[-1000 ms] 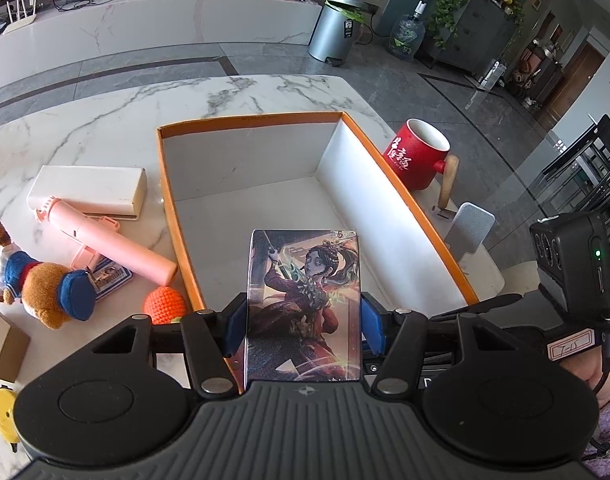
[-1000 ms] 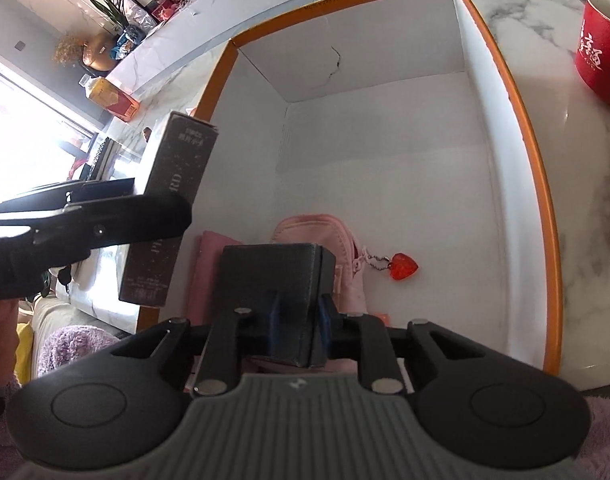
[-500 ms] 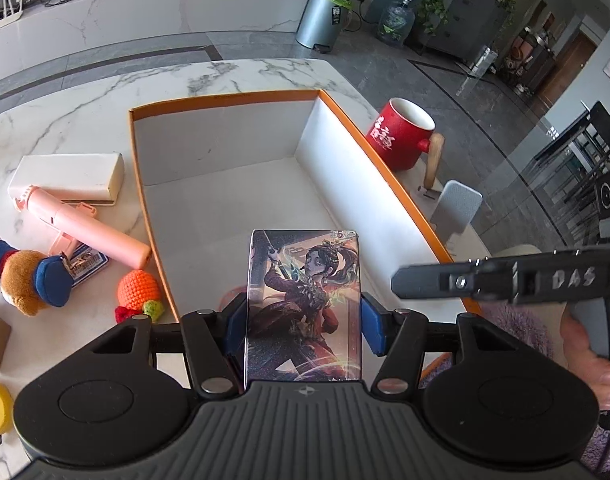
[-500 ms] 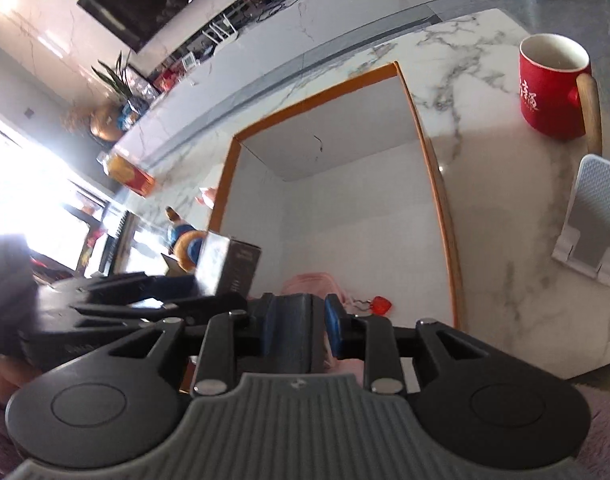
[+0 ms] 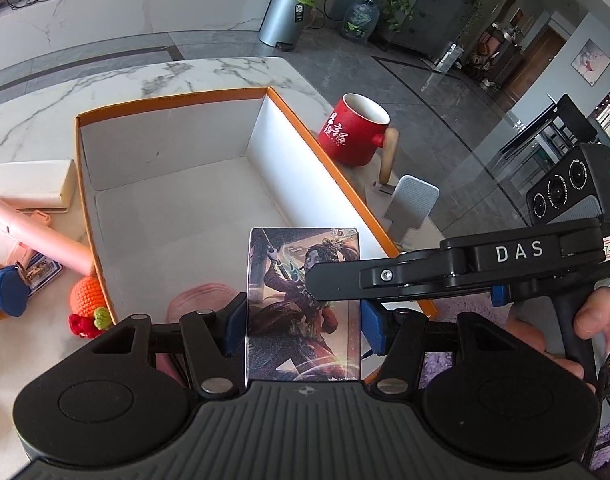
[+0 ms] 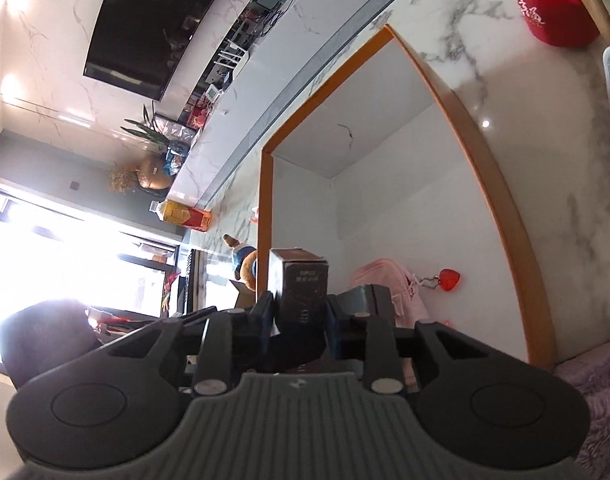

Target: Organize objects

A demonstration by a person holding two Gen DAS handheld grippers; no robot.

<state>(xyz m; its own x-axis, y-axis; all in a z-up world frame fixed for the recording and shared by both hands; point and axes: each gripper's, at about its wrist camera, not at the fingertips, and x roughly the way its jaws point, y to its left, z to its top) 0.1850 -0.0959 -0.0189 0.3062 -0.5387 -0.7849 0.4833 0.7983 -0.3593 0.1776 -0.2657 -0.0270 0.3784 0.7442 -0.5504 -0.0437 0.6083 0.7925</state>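
Note:
An illustrated card box (image 5: 281, 264) stands upright across my left gripper (image 5: 303, 322), whose blue pads are shut on its two long sides, over the near end of the orange-rimmed white box (image 5: 173, 100). My right gripper (image 6: 299, 312) reaches in from the right, and its finger (image 5: 385, 276) crosses the card box's front. In the right wrist view the jaws are closing, with the pads against the card box's (image 6: 301, 280) narrow dark faces. A pink pouch (image 6: 385, 280) with a red heart charm (image 6: 449, 280) lies inside the orange-rimmed box (image 6: 485, 152), a grey block (image 6: 369, 298) beside it.
A red mug (image 5: 353, 132) and a grey phone stand (image 5: 413, 204) stand right of the box. To the left lie a white case (image 5: 25, 184), a pink stick-shaped device (image 5: 45, 240), an orange crochet toy (image 5: 87, 296) and a teddy (image 5: 5, 292). A hand (image 5: 593, 312) holds the right gripper's grip.
My right gripper let go of the grey block, lifted and rolled, then came across to take the card box. The left gripper kept its grip and drifted slightly.

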